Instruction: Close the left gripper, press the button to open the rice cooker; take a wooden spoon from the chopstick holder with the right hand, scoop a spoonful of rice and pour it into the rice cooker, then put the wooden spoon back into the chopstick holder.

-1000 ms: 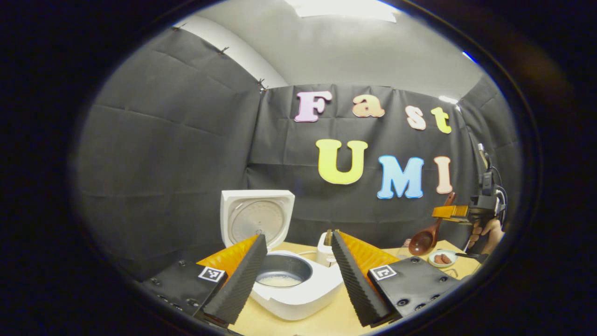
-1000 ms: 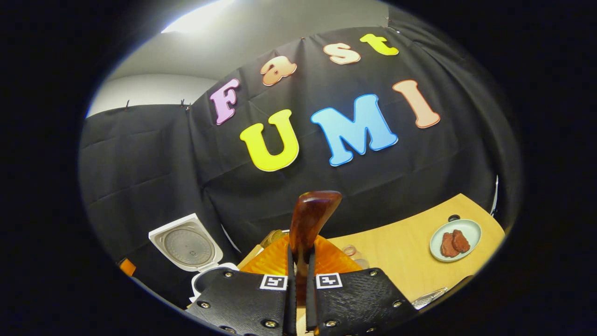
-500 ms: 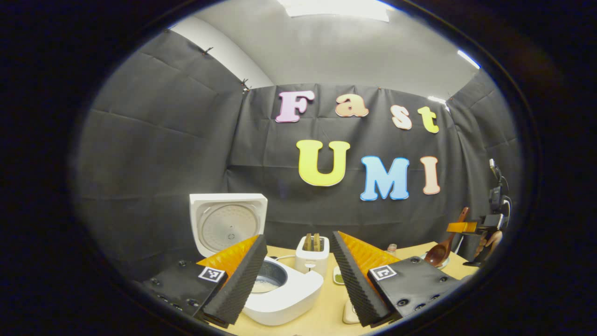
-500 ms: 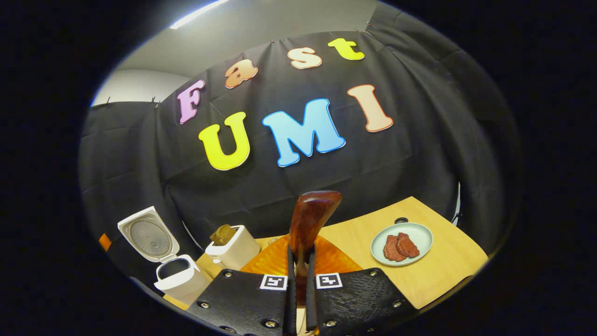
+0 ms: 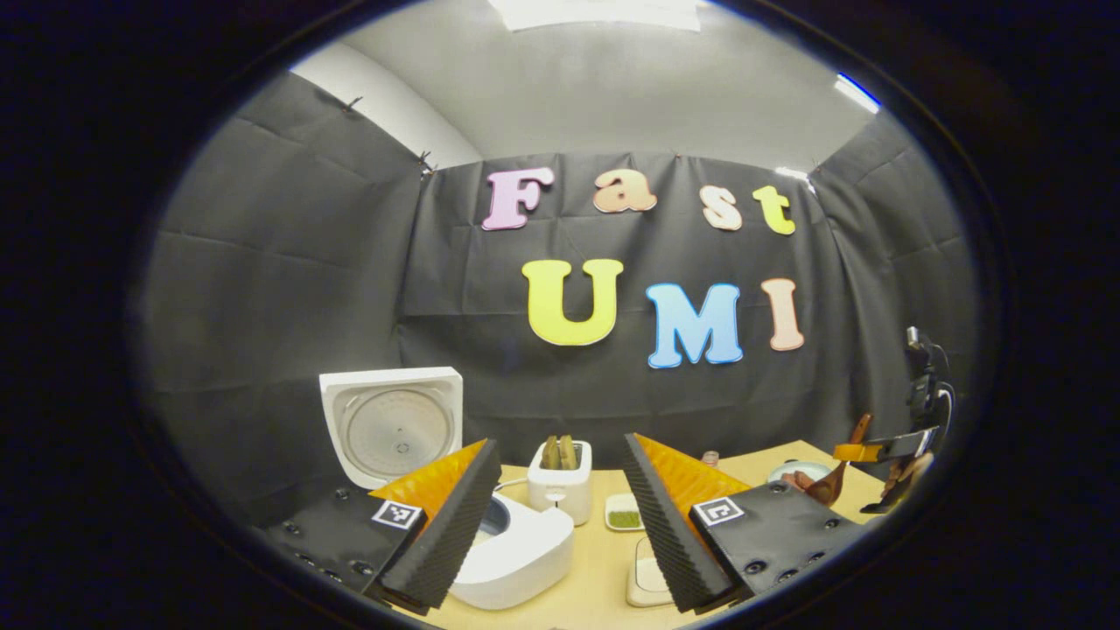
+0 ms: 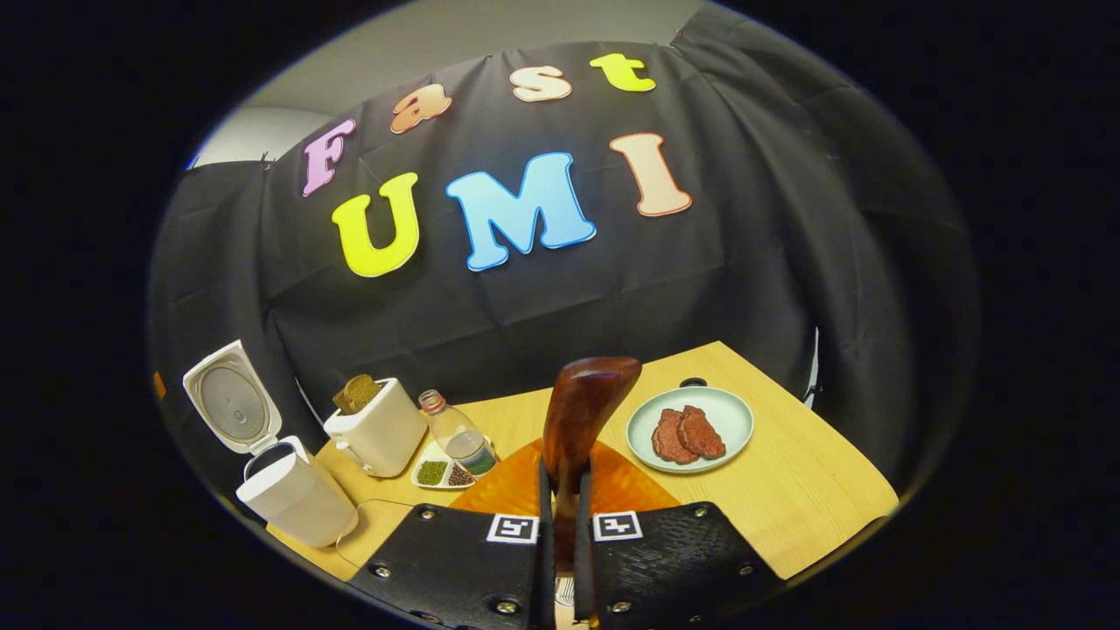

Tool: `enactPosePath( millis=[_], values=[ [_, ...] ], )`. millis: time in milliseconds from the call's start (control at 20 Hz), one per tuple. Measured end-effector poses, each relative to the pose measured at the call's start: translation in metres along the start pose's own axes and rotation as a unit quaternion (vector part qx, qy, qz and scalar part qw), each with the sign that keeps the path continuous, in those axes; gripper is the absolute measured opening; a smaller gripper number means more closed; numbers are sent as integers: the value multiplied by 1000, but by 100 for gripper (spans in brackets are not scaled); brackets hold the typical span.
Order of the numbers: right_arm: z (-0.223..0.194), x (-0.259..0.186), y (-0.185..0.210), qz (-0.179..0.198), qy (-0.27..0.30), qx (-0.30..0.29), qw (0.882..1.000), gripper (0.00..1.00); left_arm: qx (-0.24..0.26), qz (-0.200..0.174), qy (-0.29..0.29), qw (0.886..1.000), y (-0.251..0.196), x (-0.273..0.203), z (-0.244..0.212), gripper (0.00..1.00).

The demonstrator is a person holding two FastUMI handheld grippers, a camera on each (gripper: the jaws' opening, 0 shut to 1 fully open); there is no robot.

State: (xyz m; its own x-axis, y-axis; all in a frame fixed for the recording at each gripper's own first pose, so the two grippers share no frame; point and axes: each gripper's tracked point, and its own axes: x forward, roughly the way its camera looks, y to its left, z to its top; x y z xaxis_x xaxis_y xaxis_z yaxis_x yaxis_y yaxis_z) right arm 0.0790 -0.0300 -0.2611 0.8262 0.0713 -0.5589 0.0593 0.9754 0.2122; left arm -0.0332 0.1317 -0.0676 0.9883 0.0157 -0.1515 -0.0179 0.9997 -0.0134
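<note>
The white rice cooker (image 5: 516, 551) stands with its lid (image 5: 394, 424) raised, just beyond my left gripper (image 5: 560, 525), which is open with nothing between its fingers. At the far right of the left gripper view a hand holds my right gripper (image 5: 884, 451) with the wooden spoon (image 5: 827, 486) hanging bowl-down over the table. In the right gripper view my right gripper (image 6: 564, 490) is shut on the wooden spoon (image 6: 582, 411), whose handle end sticks up between the fingers. The rice cooker (image 6: 293, 494) sits far left there, with its lid (image 6: 226, 402) up.
A white toaster (image 6: 376, 429) with bread stands right of the cooker, then a small bottle (image 6: 455, 433) and a divided dish (image 6: 442, 472) of beans. A pale plate (image 6: 689, 418) carries two meat slices. The wooden table (image 6: 787, 499) ends near the right wall.
My right gripper has carried the spoon rightward and lower, away from the cooker; the plate now sits nearer its view's centre. My left gripper has drawn back and turned right, staying open.
</note>
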Motion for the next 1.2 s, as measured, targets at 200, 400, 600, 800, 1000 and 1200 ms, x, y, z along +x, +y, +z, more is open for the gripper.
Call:
enactPosePath(
  millis=[200, 400, 600, 800, 1000, 1200],
  values=[
    [-21, -3, -13, -11, 16, 0, 1000, 9, 6, 0, 0, 1000, -6, -2, 2, 99],
    [-45, -2, -21, -14, 40, 20, 999, 10, 12, 3, -2, 1000, -10, -7, 7, 99],
    [-67, -3, -23, -9, 66, 46, 997, 11, 18, 7, -5, 1000, -12, -9, 8, 99],
    [-76, -9, -28, -15, 70, 29, 997, 18, 16, 5, -8, 1000, -13, -8, 11, 99],
    [-54, -23, -43, -49, 28, -38, 998, 92, 10, 9, -17, 1000, -13, -4, 14, 99],
    [-9, -42, -60, -99, -37, -87, 991, 100, 13, 32, -23, 999, 10, 20, 20, 99]
  ],
)
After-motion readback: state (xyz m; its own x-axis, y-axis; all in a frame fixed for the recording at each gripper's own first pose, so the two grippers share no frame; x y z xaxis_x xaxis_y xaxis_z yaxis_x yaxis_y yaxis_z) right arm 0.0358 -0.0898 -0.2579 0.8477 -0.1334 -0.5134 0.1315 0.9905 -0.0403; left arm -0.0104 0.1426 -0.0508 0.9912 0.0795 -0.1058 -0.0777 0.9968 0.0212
